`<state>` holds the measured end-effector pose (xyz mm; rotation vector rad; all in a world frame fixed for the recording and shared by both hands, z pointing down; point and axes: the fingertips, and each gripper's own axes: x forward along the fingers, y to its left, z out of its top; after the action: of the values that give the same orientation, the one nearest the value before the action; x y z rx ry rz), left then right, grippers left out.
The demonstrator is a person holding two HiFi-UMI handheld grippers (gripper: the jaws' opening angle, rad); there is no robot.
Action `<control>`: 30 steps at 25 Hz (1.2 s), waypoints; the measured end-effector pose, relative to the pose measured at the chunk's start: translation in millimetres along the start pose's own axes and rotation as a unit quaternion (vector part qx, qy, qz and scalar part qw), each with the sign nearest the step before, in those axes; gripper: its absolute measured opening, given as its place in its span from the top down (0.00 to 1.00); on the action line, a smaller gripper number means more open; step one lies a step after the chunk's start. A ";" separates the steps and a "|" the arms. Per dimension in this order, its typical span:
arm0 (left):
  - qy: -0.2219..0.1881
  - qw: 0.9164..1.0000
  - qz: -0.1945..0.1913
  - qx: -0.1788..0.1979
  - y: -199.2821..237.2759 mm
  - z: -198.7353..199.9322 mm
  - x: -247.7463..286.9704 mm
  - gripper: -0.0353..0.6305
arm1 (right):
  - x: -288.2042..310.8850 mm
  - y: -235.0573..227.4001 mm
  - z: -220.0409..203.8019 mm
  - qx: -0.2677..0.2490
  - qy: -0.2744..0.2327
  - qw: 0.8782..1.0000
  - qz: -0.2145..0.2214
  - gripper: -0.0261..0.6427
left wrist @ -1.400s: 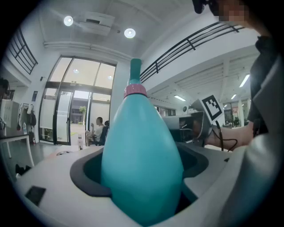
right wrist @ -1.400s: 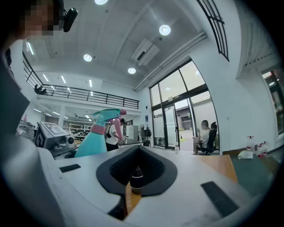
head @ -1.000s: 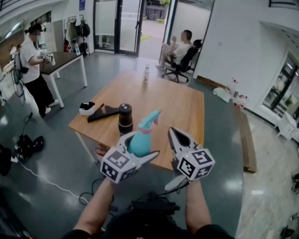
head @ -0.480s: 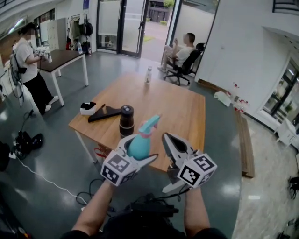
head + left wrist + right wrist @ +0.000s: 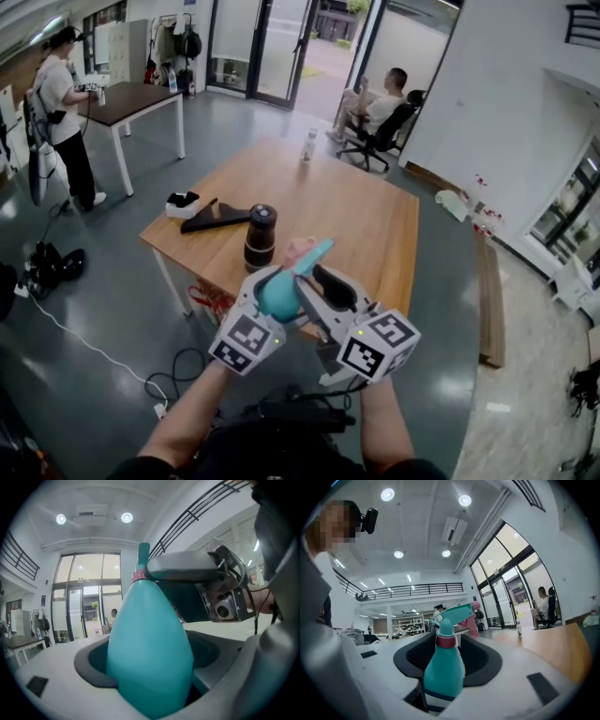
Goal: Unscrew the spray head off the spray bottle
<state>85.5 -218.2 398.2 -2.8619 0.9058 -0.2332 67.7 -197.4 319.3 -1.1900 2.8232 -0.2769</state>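
A teal spray bottle with a teal spray head, pink trigger and red collar is held up in front of the table's near edge. My left gripper is shut on its round body. My right gripper has come in from the right. Its jaws have just been opening and now stand apart on either side of the bottle's neck, with gaps showing. In the right gripper view the spray head rises between the jaws of that gripper. One right finger lies beside the collar.
The wooden table carries a black tumbler, a flat black piece, a small white-and-black item and a small bottle at the far edge. A person sits on a chair beyond; another stands at the left. Cables lie on the floor.
My right gripper has moved left from beside the bottle to its neck, and its jaws have spread. The left gripper keeps its hold on the bottle, slightly rolled.
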 end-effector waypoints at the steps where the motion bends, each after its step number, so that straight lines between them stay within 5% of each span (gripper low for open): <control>1: 0.001 1.000 0.004 0.002 0.8 -1.2 0.3 0.29 | 2.8 1.0 -0.6 0.001 0.001 1.000 0.001 0.72; 9: 0.005 1.000 -0.014 0.006 -1.4 -2.9 -0.5 0.29 | 6.5 3.5 0.0 -0.011 0.007 0.999 0.030 0.76; 19: 0.005 0.992 -0.126 0.002 -19.2 2.6 -8.4 0.29 | -1.5 7.4 2.8 -0.016 0.003 0.995 0.101 0.76; 23: -0.004 0.980 -0.196 -0.016 -37.6 7.4 -13.0 0.29 | -12.1 14.1 4.4 -0.021 0.006 0.989 0.147 0.76; 30: -0.033 0.946 -0.321 -0.036 -70.0 23.0 -29.7 0.29 | -30.6 35.9 10.5 -0.041 -0.004 0.967 0.253 0.76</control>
<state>104.9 -142.4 384.4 -3.1113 -0.0611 -0.1626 65.2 -152.4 301.9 -0.4386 3.0236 -0.1198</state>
